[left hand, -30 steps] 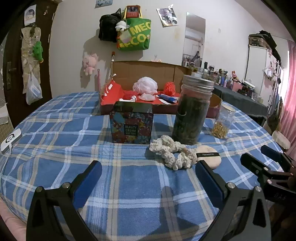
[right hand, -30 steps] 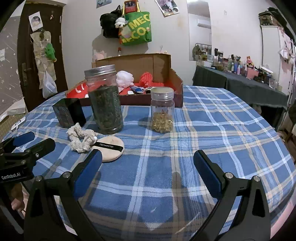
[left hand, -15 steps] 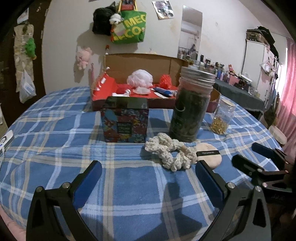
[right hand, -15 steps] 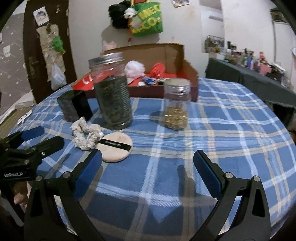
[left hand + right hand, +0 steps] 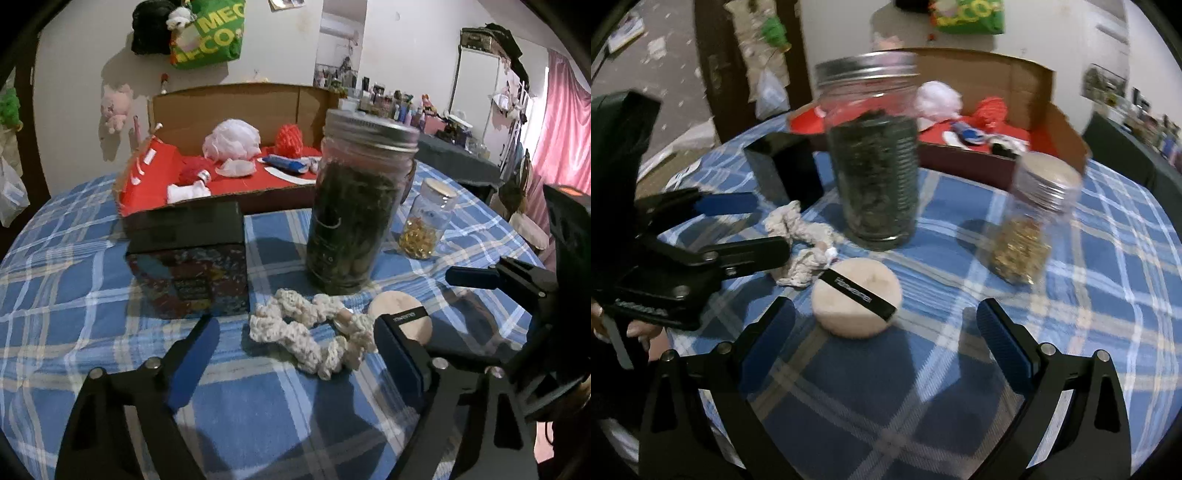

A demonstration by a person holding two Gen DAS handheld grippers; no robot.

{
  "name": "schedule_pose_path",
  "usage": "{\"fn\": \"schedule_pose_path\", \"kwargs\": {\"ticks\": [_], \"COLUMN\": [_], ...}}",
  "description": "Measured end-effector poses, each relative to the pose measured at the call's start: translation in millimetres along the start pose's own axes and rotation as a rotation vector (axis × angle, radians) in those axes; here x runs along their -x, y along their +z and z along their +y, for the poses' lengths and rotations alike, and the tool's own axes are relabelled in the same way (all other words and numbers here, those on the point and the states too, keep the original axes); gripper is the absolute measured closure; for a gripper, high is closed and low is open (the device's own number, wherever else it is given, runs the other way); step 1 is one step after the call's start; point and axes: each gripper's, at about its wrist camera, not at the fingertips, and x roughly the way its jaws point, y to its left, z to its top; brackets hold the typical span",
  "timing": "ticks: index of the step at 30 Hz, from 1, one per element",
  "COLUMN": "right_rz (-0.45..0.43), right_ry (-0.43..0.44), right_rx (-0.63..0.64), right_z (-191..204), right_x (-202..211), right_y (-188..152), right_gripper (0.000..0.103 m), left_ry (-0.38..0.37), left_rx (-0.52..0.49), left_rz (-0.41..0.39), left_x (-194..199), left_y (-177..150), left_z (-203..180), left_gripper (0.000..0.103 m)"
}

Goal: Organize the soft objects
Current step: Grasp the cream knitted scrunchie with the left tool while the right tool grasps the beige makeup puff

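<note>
A cream crocheted scrunchie (image 5: 314,334) lies on the blue plaid tablecloth (image 5: 74,295), just ahead of my open, empty left gripper (image 5: 295,354). It also shows in the right wrist view (image 5: 803,243). A round beige powder puff (image 5: 857,297) with a black band lies beside it, partly hidden by my left finger in the left wrist view (image 5: 400,314). My right gripper (image 5: 886,343) is open and empty, with the puff just ahead of its left finger. The left gripper shows in the right wrist view (image 5: 738,229), straddling the scrunchie.
A tall jar of dark leaves (image 5: 354,206) stands right behind the scrunchie. A small jar of yellow capsules (image 5: 1030,218) stands to its right, a dark patterned box (image 5: 188,258) to its left. A cardboard box (image 5: 236,155) with a red lining holds soft items at the back.
Both grippers have moved forward and down toward the scrunchie and the puff. The objects now appear larger and closer. Both grippers stay open.
</note>
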Motion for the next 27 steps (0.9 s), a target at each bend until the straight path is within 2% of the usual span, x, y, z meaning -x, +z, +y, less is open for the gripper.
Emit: {"fn": "schedule_pose_path", "kwargs": {"ticks": [2,4,5,7,9,10,11,16,19,27], "right_rz": [0.015,0.041,0.054,0.066,0.052,0.049,0.043,-0.004,-0.023,-0.085], "right_ry": [0.014,0.033,0.040,0.039,0.044,0.045,0.043,0.031,0.023,-0.003], "right_rx": [0.025,0.045,0.055,0.070,0.079,0.080,0.080,0.074,0.050,0.003], "right_z": [3,7,10,13,15,16,15,16,15,10], "right_x": [-4,-11,-14,-16,-15,-14,-13,-4,2,19], "right_y": [3,5,6,4,4,3,2,0,0,5], "right_gripper": [0.010,0.022,0.026,0.045,0.053,0.057,0.060,0.087,0.090,0.091], "left_ry": [-0.015,-0.039,-0.049,-0.070,-0.082,-0.089,-0.088,-0.128,-0.125,-0.144], "left_rx": [-0.005,-0.009,-0.010,-0.016,-0.014,-0.016,-0.016,0.001,-0.014,-0.024], "left_rz": [0.022,0.034,0.036,0.046,0.048,0.051,0.061,0.070,0.057,0.028], "left_x": [-7,-11,-12,-14,-15,-15,-17,-18,-12,3], "left_y": [2,3,4,3,4,4,4,1,2,6], "left_z": [0,-1,-1,-2,-2,-2,-1,2,-1,-3], "left_gripper": [0.027,0.029,0.034,0.042,0.055,0.074,0.078,0.086,0.087,0.087]}}
